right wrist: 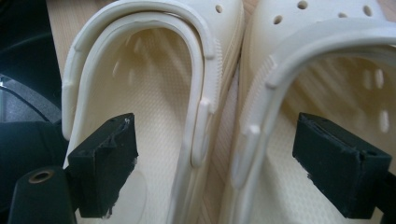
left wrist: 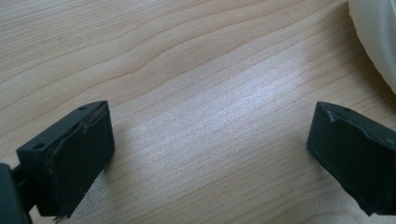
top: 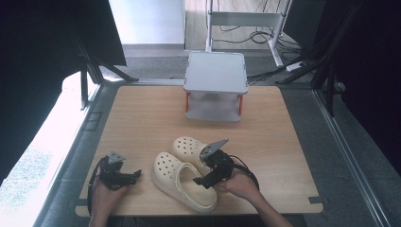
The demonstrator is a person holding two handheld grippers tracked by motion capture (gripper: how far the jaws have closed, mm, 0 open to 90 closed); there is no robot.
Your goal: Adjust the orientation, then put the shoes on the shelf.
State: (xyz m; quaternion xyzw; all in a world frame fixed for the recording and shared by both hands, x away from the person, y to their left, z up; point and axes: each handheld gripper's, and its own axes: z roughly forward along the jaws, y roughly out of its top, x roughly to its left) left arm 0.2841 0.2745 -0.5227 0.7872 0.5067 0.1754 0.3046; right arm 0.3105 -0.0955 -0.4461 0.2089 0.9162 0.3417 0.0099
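From above, the right gripper (top: 204,176) hovers over two cream clogs (top: 182,178), the left gripper (top: 135,175) just beside them; the left gripper view shows jaws spread over bare table (left wrist: 196,93); the right gripper view shows jaws spread, one inside each clog.

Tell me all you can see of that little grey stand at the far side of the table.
The stand is a small two-level shelf: a square, pale grey top board with rounded corners, held above a similar lower board by short orange-red posts at the front corners. It looks like matte plastic or painted board. It stands upright and level at the middle of the far edge of the wooden table. Both levels look bare. Nothing touches it except the table; the clogs and both grippers are nearer the person.
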